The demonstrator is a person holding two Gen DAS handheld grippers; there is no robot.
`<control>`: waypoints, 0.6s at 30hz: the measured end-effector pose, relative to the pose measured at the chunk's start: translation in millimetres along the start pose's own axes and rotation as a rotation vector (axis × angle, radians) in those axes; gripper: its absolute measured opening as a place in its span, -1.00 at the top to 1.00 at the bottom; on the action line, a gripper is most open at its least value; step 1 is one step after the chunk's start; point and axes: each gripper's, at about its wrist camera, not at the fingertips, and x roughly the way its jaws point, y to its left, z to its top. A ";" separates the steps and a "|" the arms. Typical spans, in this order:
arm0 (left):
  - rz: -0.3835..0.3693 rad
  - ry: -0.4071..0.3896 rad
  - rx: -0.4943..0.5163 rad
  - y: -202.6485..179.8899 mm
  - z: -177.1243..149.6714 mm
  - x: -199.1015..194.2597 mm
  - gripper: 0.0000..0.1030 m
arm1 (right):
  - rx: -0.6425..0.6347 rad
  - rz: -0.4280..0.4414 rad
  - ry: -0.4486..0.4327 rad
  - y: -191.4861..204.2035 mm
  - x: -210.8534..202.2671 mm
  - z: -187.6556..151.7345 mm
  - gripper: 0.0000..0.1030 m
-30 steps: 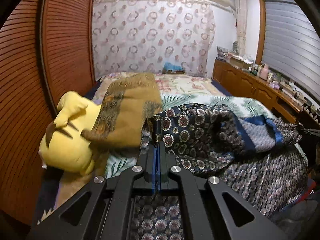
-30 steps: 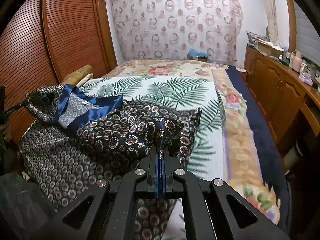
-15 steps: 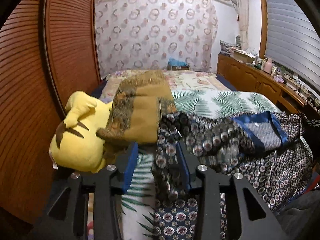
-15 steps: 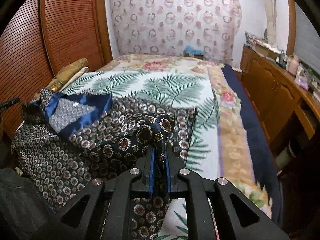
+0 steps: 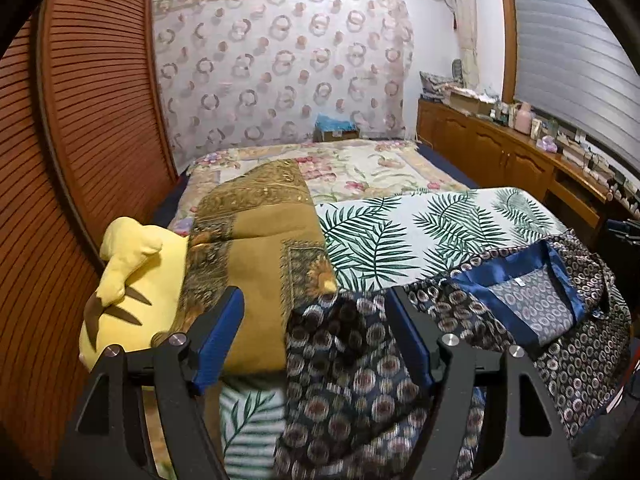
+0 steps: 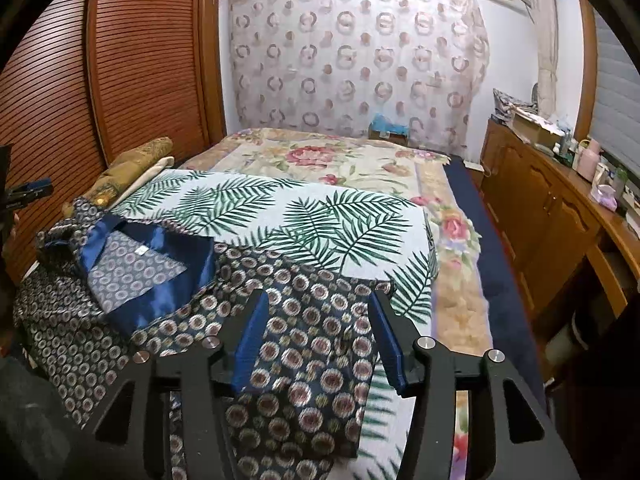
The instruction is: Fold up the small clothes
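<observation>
The dark navy garment with a ring-medallion print and shiny blue lining (image 6: 168,280) lies spread across the near edge of the bed's palm-leaf sheet (image 6: 280,216), its near hem blurred and cut off below both frames, so how far it hangs over the bed edge is hard to make out. Only the left wrist view shows the yellow plush toy (image 5: 132,280) and the olive-gold patterned cushion (image 5: 256,248) just left of the cloth, while the right view shows open sheet far of the garment and the wooden cabinet (image 6: 552,216) well off right. Left gripper (image 5: 316,332) and right gripper (image 6: 316,328) both hover over a sleeve-like flap with jaws spread wide, gripping nothing.
</observation>
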 end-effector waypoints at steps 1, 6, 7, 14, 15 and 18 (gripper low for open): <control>-0.004 0.012 0.000 -0.3 1.8 5.7 -0.43 | 0.004 -0.003 0.007 -1.6 6.4 1.7 -0.05; -0.016 0.082 0.006 -3.2 4.8 35.6 -0.43 | 0.034 -0.021 0.041 -7.9 45.2 5.9 -0.07; -0.018 0.093 0.006 -3.5 4.6 39.4 -0.43 | 0.045 -0.024 0.051 -11.1 53.3 6.1 -0.07; -0.022 0.162 0.010 -6.3 -1.8 57.1 -0.43 | 0.082 -0.042 0.124 -26.5 93.4 7.6 -0.08; -0.024 0.169 0.013 -7.1 -3.2 58.5 -0.43 | 0.084 -0.040 0.132 -27.0 97.1 7.4 -0.08; -0.025 0.189 0.022 -8.5 -6.7 63.7 -0.43 | 0.097 -0.040 0.161 -30.7 108.5 6.6 -0.08</control>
